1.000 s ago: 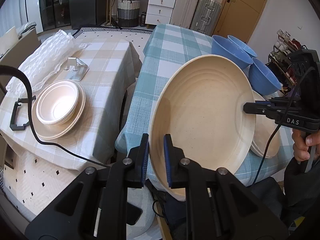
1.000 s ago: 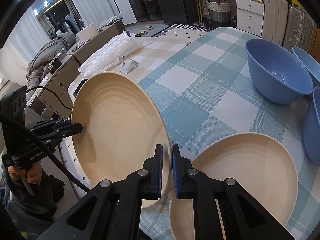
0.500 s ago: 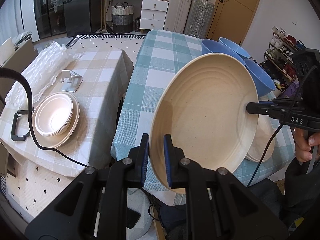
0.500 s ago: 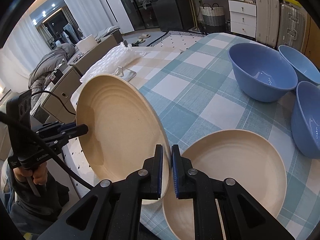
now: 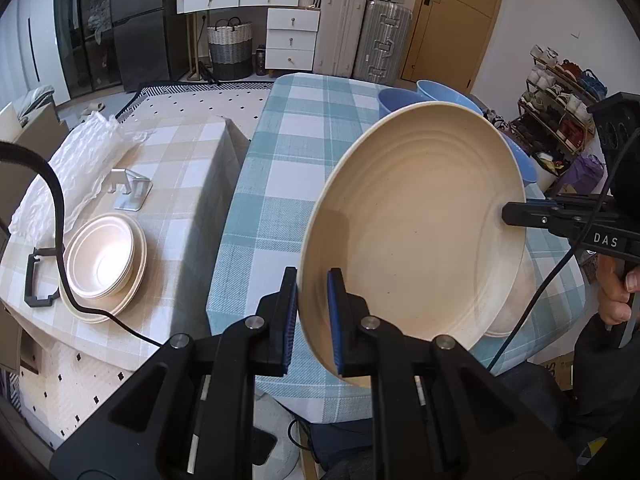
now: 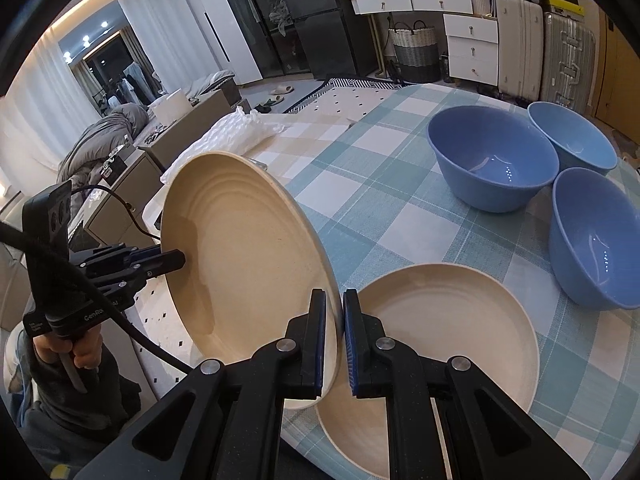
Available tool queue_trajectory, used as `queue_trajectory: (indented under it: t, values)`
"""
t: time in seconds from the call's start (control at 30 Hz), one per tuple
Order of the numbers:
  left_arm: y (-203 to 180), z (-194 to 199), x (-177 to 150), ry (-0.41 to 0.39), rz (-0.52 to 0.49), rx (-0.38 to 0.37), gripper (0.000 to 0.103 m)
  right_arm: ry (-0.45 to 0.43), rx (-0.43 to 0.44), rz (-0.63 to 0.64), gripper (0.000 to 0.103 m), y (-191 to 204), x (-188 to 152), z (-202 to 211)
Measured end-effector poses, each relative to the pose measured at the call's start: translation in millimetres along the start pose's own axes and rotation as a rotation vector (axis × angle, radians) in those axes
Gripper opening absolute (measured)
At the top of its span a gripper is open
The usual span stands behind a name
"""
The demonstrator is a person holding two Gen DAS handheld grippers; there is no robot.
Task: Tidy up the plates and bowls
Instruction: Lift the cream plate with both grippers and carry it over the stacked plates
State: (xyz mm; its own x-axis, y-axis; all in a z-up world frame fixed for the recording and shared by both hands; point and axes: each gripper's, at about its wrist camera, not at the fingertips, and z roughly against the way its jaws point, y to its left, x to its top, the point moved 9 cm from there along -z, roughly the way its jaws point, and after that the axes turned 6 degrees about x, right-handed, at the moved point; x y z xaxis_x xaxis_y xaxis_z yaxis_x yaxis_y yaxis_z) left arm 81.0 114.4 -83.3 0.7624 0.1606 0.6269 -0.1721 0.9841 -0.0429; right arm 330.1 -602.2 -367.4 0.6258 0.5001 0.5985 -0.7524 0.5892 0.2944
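Note:
A large beige plate is held tilted in the air between both grippers; it also shows in the right wrist view. My left gripper is shut on its near rim. My right gripper is shut on the opposite rim. A second beige plate lies flat on the teal checked table under the right gripper. Three blue bowls stand behind it. White bowls stacked on a beige plate sit on the beige checked table at left.
A bubble-wrap sheet and a metal stand lie on the beige table. A cable crosses the stack. Suitcases, white drawers and a shoe rack stand behind.
Both grippers have lifted the held plate higher and back from the teal table, so the plate lying on the table and the bowls look farther away. Both grips are unchanged.

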Motion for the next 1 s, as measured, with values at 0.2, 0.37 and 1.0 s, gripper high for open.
queue_trajectory:
  t: [0.2,0.37,1.0]
  values:
    - [-24.2,1.5,13.0,-0.009,-0.032,-0.014,0.011,-0.022,-0.015,-0.022,0.009,-13.8,-4.5,17.4]
    - [-45.2,-1.8,22.9,-0.009,-0.058,-0.028,0.011,-0.044,-0.032,-0.045,0.009,-25.7,-8.3,35.1]
    - [-110.9,-26.6,40.6,0.020,-0.127,-0.075,0.011,-0.081,-0.089,-0.122,0.009,-65.2,-28.8,81.5]
